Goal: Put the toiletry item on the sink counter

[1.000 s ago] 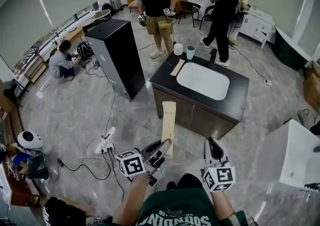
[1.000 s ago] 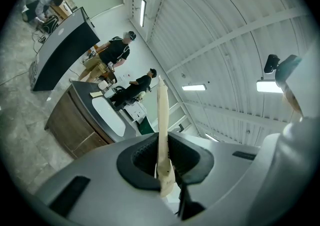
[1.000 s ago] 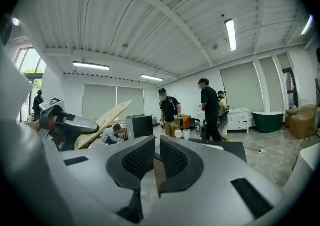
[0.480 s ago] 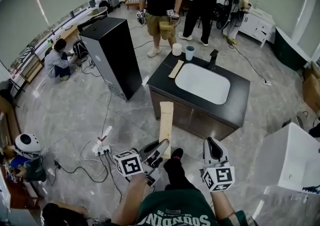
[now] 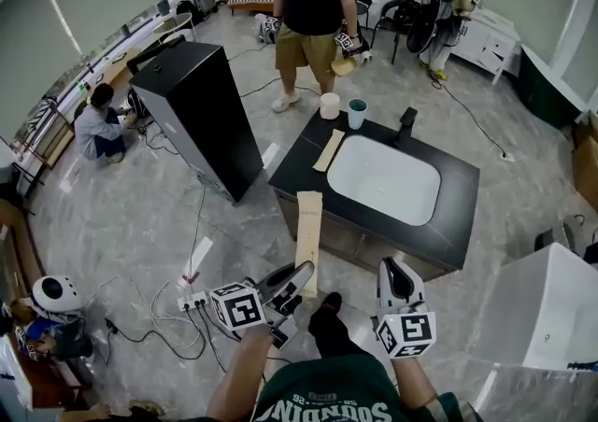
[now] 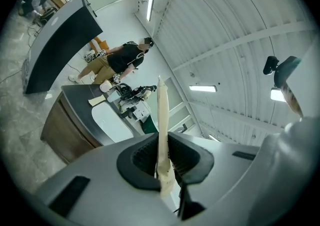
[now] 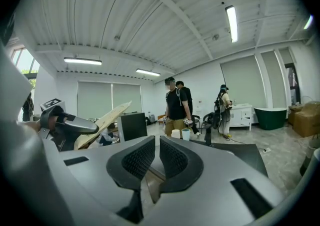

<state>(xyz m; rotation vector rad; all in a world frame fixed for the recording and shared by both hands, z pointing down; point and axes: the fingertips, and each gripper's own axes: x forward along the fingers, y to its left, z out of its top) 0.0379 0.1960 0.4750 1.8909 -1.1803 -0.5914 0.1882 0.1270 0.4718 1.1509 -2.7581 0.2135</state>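
Note:
A long flat beige toiletry packet (image 5: 308, 229) sticks forward from my left gripper (image 5: 293, 284), which is shut on its near end. In the left gripper view the packet (image 6: 161, 120) stands edge-on between the pads (image 6: 145, 156). Ahead is the black sink counter (image 5: 299, 163) with a white basin (image 5: 384, 179) and a black faucet (image 5: 405, 123). A similar beige packet (image 5: 329, 149) lies on the counter's left side, near a white roll (image 5: 330, 105) and a pale blue cup (image 5: 356, 113). My right gripper (image 5: 396, 278) is shut and holds nothing, as the right gripper view (image 7: 156, 152) shows.
A tall black cabinet (image 5: 201, 107) stands left of the counter. A power strip with cables (image 5: 192, 299) lies on the floor at lower left. A white unit (image 5: 551, 308) is at right. A person in khaki shorts (image 5: 313, 19) stands behind the counter; another crouches at left (image 5: 93, 126).
The view has closed in on the sink counter a little. The person in khaki shorts has stepped nearer the counter, and the person in black has left view. Both grippers hold as before.

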